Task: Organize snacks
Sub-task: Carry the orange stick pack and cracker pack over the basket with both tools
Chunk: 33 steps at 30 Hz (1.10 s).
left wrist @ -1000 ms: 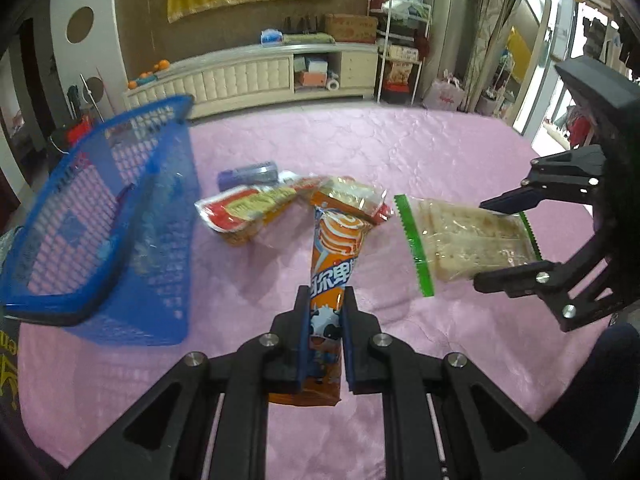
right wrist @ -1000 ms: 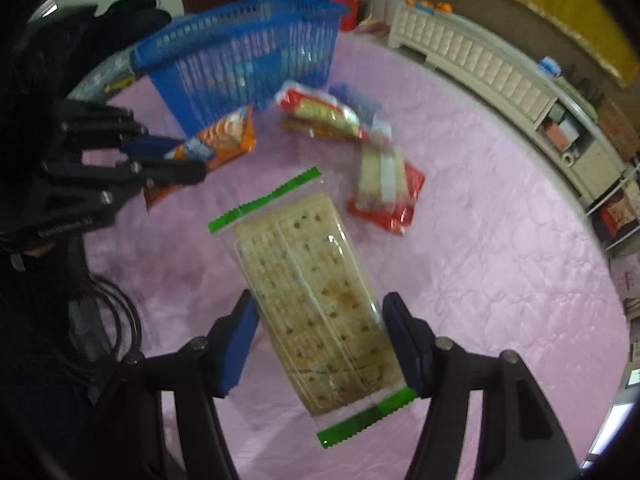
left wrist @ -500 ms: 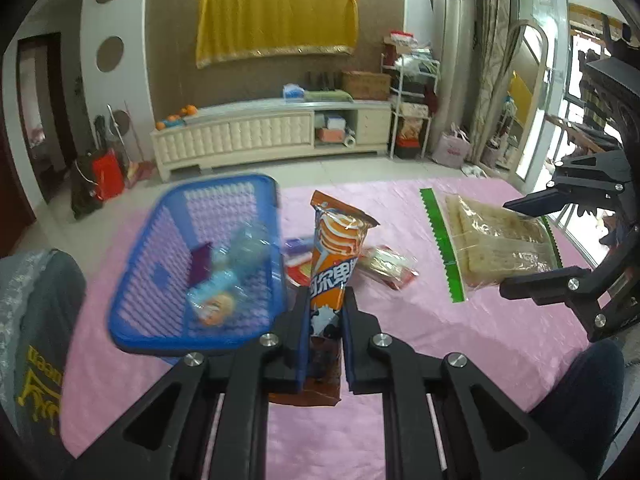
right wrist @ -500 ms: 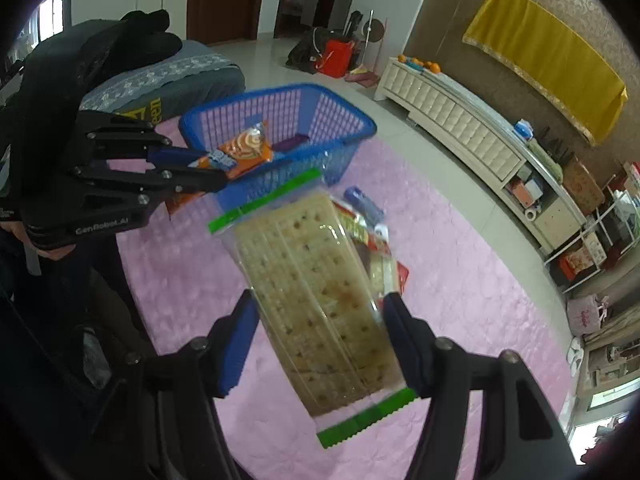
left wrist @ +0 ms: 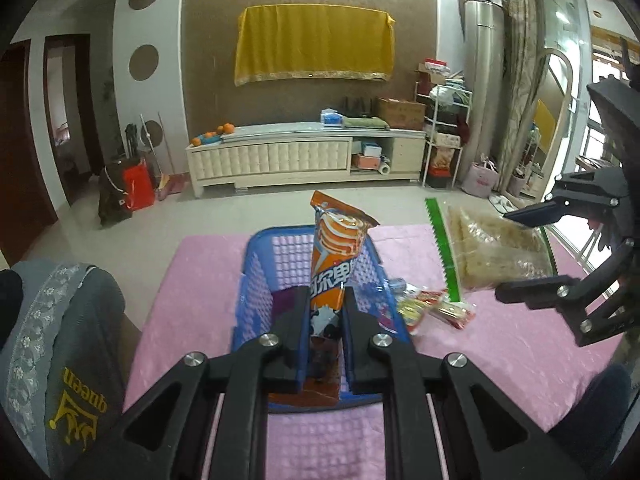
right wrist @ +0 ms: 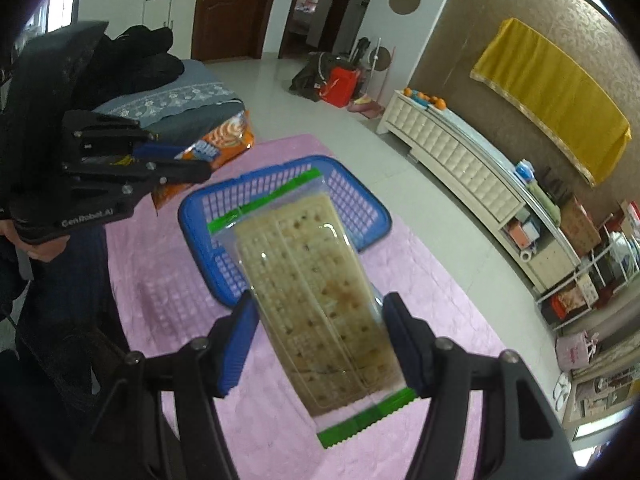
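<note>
My left gripper (left wrist: pixel 325 300) is shut on an orange ice-cream cone packet (left wrist: pixel 335 248), held upright above the blue basket (left wrist: pixel 256 280). My right gripper (right wrist: pixel 318 312) is shut on a clear cracker pack with green ends (right wrist: pixel 320 300), held above the near end of the blue basket (right wrist: pixel 368 212). The cracker pack (left wrist: pixel 496 248) and right gripper (left wrist: pixel 532 252) show at the right of the left wrist view. The left gripper (right wrist: pixel 176 160) with the cone packet (right wrist: pixel 216 148) shows at the left of the right wrist view. Red snack packets (left wrist: pixel 432 308) lie on the pink tablecloth (left wrist: pixel 500 344) right of the basket.
A grey cushioned chair (left wrist: pixel 60 344) stands left of the table. A white sideboard (left wrist: pixel 304 156) runs along the far wall. The pink tablecloth (right wrist: pixel 432 280) extends right of the basket. A shelf rack (left wrist: pixel 440 136) stands at the back right.
Both grippers have lifted with their packets. The basket, earlier at the left, now lies straight below the left gripper, and the cracker pack now hangs over the basket.
</note>
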Motion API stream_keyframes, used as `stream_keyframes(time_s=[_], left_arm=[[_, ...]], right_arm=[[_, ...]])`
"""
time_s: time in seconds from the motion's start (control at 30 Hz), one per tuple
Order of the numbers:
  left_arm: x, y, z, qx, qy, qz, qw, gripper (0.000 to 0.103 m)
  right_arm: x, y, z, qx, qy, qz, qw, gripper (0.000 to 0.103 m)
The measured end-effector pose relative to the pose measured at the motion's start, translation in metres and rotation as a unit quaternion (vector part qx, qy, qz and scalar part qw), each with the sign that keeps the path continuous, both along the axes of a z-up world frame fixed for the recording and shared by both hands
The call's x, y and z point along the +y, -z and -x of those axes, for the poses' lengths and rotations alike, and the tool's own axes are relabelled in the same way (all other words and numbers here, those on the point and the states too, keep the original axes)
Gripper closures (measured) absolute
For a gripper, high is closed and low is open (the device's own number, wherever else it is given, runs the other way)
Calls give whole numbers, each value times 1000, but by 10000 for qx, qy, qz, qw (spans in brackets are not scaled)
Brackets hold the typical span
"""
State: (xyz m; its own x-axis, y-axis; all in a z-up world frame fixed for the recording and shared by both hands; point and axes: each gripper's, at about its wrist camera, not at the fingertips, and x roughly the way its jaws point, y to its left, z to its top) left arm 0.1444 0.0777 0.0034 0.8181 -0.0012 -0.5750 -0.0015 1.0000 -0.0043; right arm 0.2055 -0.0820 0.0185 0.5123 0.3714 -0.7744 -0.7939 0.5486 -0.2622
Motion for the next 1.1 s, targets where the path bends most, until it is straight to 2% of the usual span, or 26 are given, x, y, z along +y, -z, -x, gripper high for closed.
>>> stream_keyframes(time_s=[0.4,0.53,0.83,0.93,1.1], left_arm=[[46,34,-37,337,-276,204,9988,90],[57,42,-45,348,-349,348,9982,90],[71,50,-54,378,-493,473,9969,90],[74,53,-58,480,-533,660,9952,90],[70,52,-58,597,-682,636,9938,90]], right_arm=[[74,37,-53,260,-407,488,9976,36],[96,62,-73,267,-613,960,9931,35],[132,108,-115,509,-686,1481,9853,36],[144,118,-119,421,-682,1560,9845,35],[149,132,-120,104,-344,1985,9794,31]])
